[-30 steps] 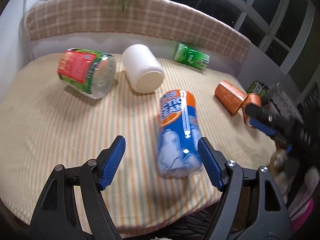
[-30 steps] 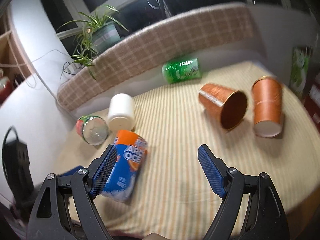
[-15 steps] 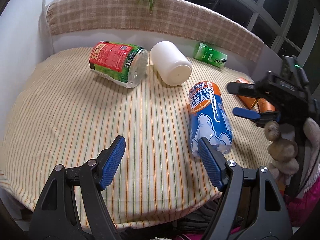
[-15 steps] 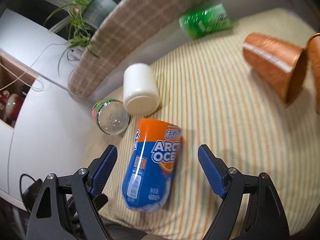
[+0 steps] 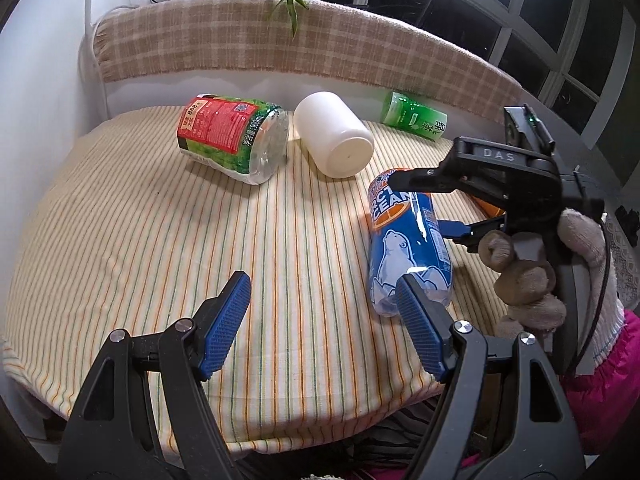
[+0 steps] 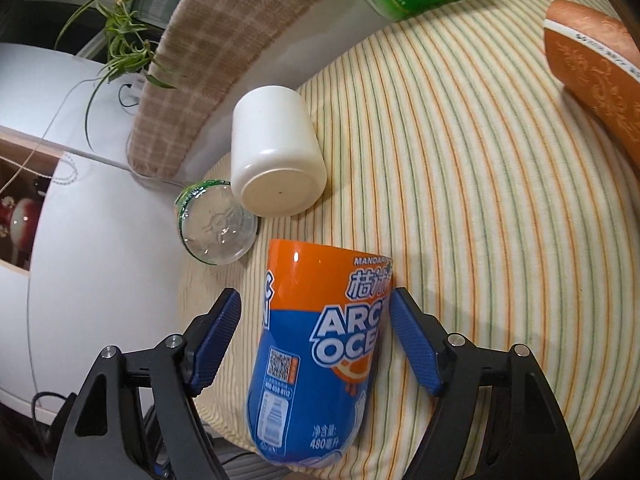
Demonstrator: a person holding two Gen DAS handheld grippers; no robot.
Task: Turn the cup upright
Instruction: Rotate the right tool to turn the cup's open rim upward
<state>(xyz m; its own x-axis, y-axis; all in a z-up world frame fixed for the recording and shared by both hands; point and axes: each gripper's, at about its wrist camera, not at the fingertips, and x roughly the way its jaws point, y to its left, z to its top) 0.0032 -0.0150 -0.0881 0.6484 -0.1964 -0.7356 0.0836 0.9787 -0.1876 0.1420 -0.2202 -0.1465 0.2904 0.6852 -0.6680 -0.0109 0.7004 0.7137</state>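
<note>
1. Counter (image 5: 120,240) carries several containers lying on their sides on a striped cloth; listed here left to right as the left wrist view shows them.
2. Red-and-green labelled bottle (image 5: 228,140) lies at the far left, clear base toward the camera.
3. White cup (image 5: 334,134) lies just beside it, closed base facing the near edge.
4. Left claw (image 5: 324,324) hovers low at the near edge of the counter, jaws wide apart and holding nothing; the blue cup sits off its right finger, not between the two.
5. Blue-and-orange cup (image 5: 404,248), the task's thing by my judgement, lies on its side right of centre, long axis running from the near edge away toward the back, orange end farther off.
6. Right claw (image 6: 316,340) straddles that cup (image 6: 320,360) across its long axis near the orange band, jaws apart; the right pad appears at or touching the wall, the left pad stands clear.
7. Green bottle (image 5: 414,120) and orange cup (image 6: 596,64) lie farther right, well apart from both claws.
8. Judgement: the right hand is nearer and should close, then tip.
</note>
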